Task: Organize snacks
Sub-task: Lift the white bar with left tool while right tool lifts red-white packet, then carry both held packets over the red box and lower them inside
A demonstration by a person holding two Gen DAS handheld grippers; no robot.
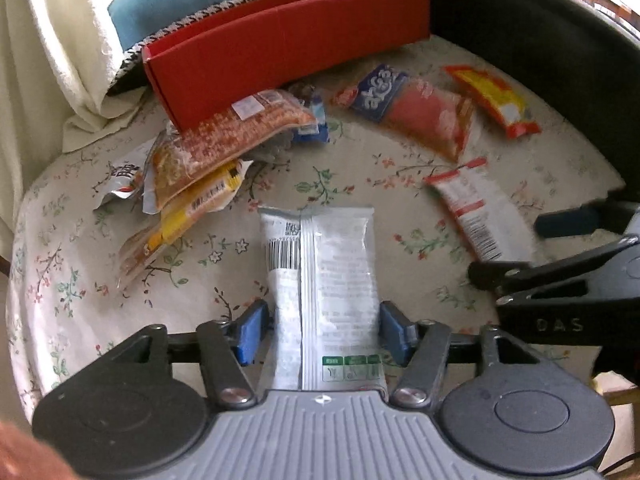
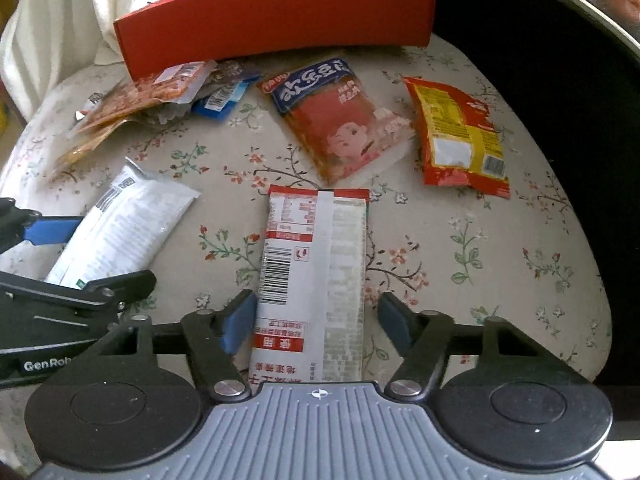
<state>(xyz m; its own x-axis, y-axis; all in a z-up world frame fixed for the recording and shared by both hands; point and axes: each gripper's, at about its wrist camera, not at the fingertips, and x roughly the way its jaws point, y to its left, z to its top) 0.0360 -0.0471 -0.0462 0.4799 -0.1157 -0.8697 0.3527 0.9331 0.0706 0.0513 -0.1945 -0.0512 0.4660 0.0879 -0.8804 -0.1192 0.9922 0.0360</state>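
A white snack packet [image 1: 324, 272] lies flat on the floral tablecloth [image 1: 200, 272], barcode side up. My left gripper [image 1: 322, 332] is open, a blue pad on each side of the packet's near end and a small gap at the left pad. Beside it lies a red-and-white packet [image 2: 316, 248], also barcode up, and my right gripper [image 2: 316, 320] straddles it open, the right pad clear of its edge. Each gripper shows in the other's view: the right gripper [image 1: 510, 248] and the left gripper [image 2: 116, 250]. A red cardboard box [image 2: 280, 20] stands open at the back.
A heap of orange and yellow packets [image 1: 224, 136] leans against the box's left end, with a small blue packet [image 2: 220, 100] beside it. An orange packet with a blue label [image 2: 340, 120] and a red-yellow one [image 2: 456, 136] lie mid-right. White cloth [image 1: 60, 60] hangs left; the round table's edge curves right.
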